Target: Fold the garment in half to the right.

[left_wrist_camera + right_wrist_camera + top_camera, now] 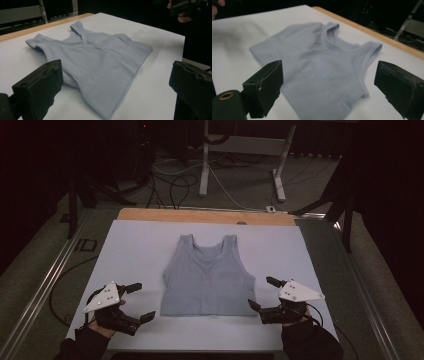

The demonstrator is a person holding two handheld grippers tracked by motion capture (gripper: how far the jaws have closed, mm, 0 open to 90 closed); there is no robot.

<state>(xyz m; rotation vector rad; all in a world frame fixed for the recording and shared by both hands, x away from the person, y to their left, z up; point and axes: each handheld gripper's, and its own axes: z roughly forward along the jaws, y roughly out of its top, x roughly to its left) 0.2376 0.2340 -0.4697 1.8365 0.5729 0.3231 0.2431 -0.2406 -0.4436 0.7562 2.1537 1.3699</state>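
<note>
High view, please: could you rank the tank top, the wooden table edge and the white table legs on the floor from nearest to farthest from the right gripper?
From the right gripper:
1. Tank top, just left, mid-table.
2. Wooden table edge, far side.
3. White table legs, on the floor beyond.

We find no readable text, label, brand, number or sign on anything here, neither on the garment nor on the worktop.

Scene lighting is dim; the surroundings fall to near black. The white table sheet (135, 250) is the brightest area, evenly lit, without glare. The tank top (319, 67) shows motion blur in the right gripper view. Near-field black jaws appear soft. Shadows are faint.
</note>
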